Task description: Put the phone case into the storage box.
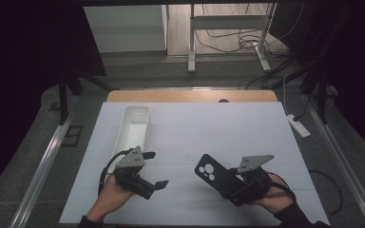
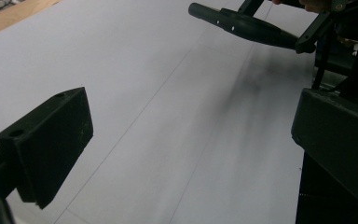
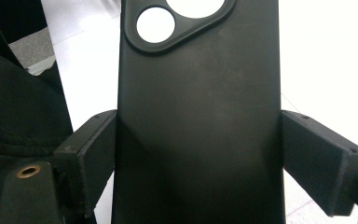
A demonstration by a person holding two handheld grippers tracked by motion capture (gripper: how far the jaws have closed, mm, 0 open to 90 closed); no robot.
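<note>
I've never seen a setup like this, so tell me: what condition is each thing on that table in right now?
Black rubbery phone case: clamped by its long edges, held off the table.
Right gripper: shut on the case.
Left gripper: open, nothing between its jaws.
Long white plastic tray: upright on the white sheet, looks empty.

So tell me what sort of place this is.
Probably a lab or recording setup rather than a home: a wooden table covered with a plain white sheet, dark curtains enclosing the sides, and loose black cables on the floor around a metal stand frame behind.
</note>
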